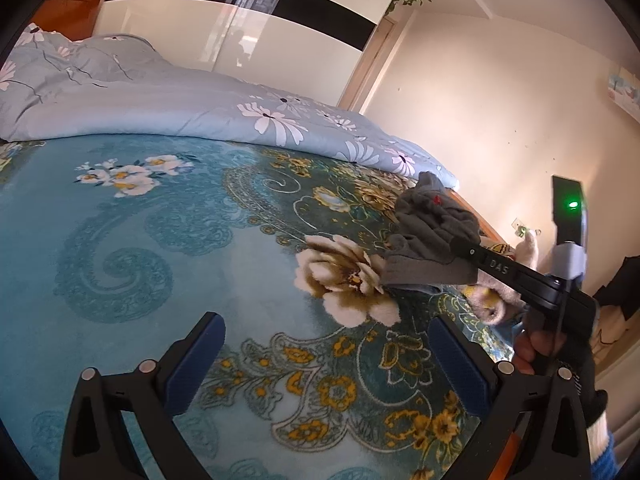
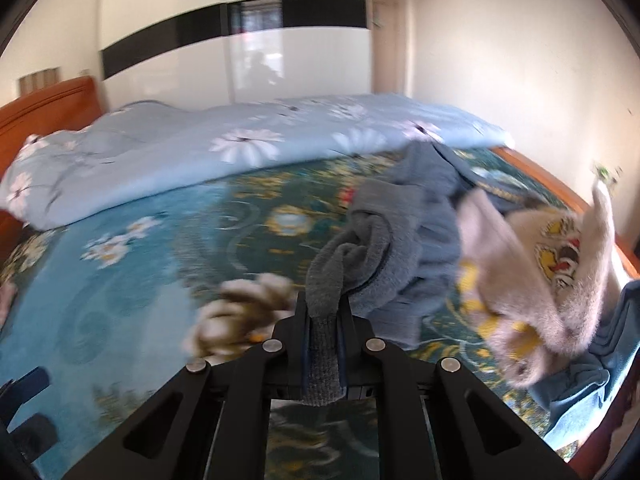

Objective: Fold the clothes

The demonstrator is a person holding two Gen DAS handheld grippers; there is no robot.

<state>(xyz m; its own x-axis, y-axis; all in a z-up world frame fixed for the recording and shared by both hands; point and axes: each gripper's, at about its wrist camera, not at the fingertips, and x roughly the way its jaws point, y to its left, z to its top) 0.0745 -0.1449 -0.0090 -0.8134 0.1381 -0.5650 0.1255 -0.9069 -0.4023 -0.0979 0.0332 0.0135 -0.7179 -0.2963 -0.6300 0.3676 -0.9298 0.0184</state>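
Observation:
A grey knitted garment [image 2: 372,248] hangs from my right gripper [image 2: 324,320], which is shut on a strip of it above the bed. In the left wrist view the same grey garment [image 1: 428,240] dangles from the right gripper [image 1: 460,246] at the right. My left gripper [image 1: 326,360] is open and empty, low over the teal floral blanket [image 1: 160,260]. A pale pink garment with a yellow cartoon print [image 2: 560,256] lies crumpled at the right, beside a blue garment [image 2: 592,384].
A light blue flowered duvet [image 2: 240,140] is bunched along the far side of the bed. A white wardrobe with a black band [image 2: 240,40] stands behind. The orange wooden bed frame [image 2: 560,184] runs along the right edge. A cream wall is at the right.

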